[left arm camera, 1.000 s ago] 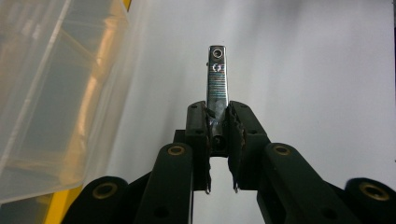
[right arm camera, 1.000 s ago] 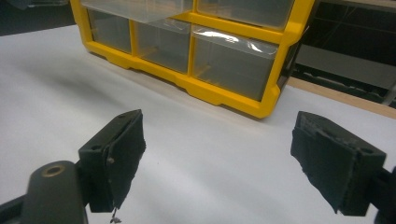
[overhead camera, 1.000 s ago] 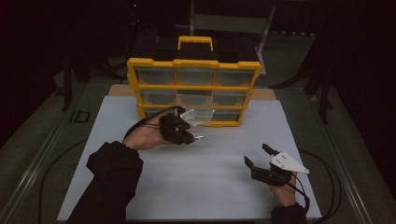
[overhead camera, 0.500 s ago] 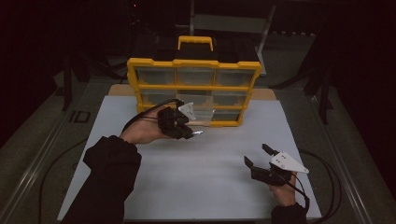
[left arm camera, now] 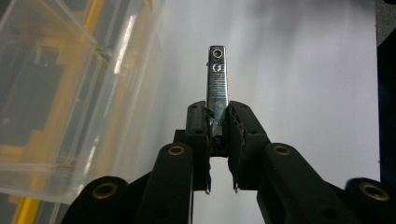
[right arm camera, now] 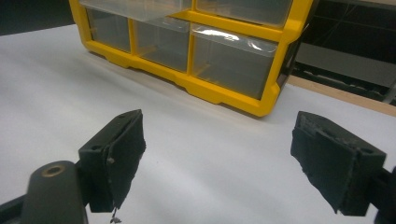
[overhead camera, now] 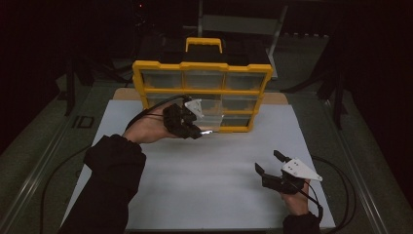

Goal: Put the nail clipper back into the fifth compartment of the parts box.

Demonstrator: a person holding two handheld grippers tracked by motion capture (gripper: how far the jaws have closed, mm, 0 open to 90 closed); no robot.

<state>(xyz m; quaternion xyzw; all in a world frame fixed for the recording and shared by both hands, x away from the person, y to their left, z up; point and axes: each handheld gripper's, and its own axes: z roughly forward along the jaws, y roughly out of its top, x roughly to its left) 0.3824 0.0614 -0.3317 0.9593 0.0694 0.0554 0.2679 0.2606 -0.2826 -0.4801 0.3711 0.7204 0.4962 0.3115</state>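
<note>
1. Nearest the person, low on the white table sheet [overhead camera: 209,185]: right gripper [overhead camera: 269,164], held level just above the sheet, jaws spread wide with nothing between them; same wide empty gap in the right gripper view [right arm camera: 217,154].
2. Farther out, at mid table: left gripper [overhead camera: 197,132], lifted clear of the sheet, jaws clamped tight on a slim shiny metal bar [left arm camera: 217,84].
3. Seen in the left gripper view, gripped by its near end between the pads [left arm camera: 232,128], with the far end sticking straight out beyond them, a small round hole near the tip.
4. Seen from above as a short bright sliver [overhead camera: 206,130] poking out toward the right, just in front of the bottom drawers.
5. Farthest back: yellow drawer organizer [overhead camera: 202,68] with clear plastic drawers [right arm camera: 231,58], standing upright at the sheet's far edge, carry handle [overhead camera: 203,44] on top.
</note>
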